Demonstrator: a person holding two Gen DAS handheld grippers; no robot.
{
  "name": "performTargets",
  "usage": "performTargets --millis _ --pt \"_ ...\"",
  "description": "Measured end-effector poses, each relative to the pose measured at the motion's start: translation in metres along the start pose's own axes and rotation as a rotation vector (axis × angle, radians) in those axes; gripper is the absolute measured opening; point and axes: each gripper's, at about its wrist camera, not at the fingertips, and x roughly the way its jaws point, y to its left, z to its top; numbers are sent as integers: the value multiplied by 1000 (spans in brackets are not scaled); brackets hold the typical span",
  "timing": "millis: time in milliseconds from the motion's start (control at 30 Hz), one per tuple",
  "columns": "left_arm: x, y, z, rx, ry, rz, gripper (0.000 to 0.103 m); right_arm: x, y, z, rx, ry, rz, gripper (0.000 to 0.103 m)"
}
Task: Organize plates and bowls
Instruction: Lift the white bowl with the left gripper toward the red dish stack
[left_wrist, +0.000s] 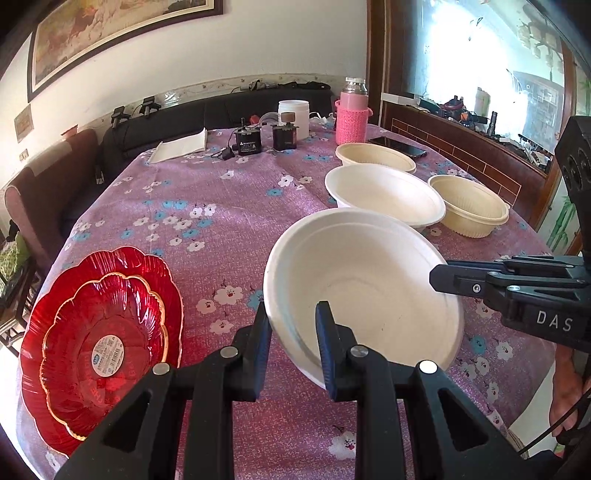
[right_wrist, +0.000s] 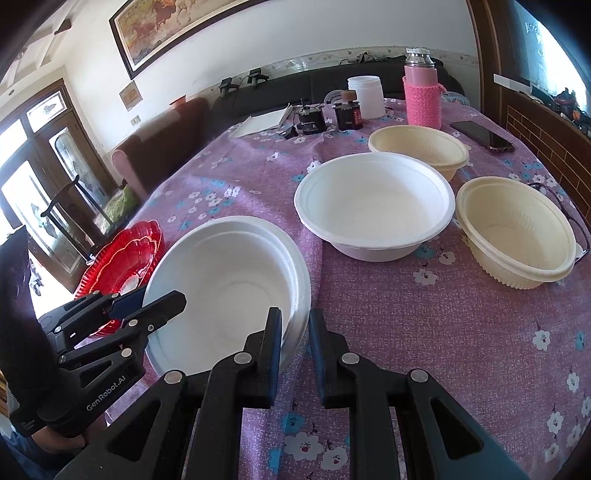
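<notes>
A white bowl (left_wrist: 364, 284) is tilted above the flowered tablecloth, and looks like two nested bowls in the right wrist view (right_wrist: 229, 284). My left gripper (left_wrist: 293, 325) is closed on its left rim; it also shows in the right wrist view (right_wrist: 147, 302). My right gripper (right_wrist: 293, 325) straddles the bowl's near right rim, jaws narrowly apart; it also shows in the left wrist view (left_wrist: 439, 275). Another white bowl (right_wrist: 373, 206) and two cream bowls (right_wrist: 517, 236) (right_wrist: 417, 147) stand behind. Two stacked red glass plates (left_wrist: 99, 336) lie at the left.
At the far end of the table (left_wrist: 221, 221) stand a pink flask (left_wrist: 351, 114), a white jar (left_wrist: 293, 114), two small black devices (left_wrist: 249, 140), a paper pad (left_wrist: 181, 146) and a phone (left_wrist: 397, 146). Chairs and a sofa surround the table.
</notes>
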Motion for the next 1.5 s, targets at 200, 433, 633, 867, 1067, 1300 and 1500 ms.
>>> performTargets --millis 200,433,633,867,1067,1300,1500 --pt "-4 2 -2 -4 -12 0 23 1 4 0 -6 6 -2 16" --pt "-10 5 -2 -11 -28 -1 23 -2 9 0 -19 -2 -9 16" --pt "-14 7 -1 -15 -42 1 23 -6 14 2 -29 -13 -13 17" --pt "-27 17 3 -38 -79 4 23 -9 25 10 -53 -28 -8 17" --pt "-36 32 8 -68 -105 19 23 -9 39 21 -76 -32 10 17" --pt "-49 55 11 -117 -140 50 24 -8 64 35 -120 -50 35 17" --pt "-55 80 7 -171 -154 87 26 3 86 44 -148 -40 65 17"
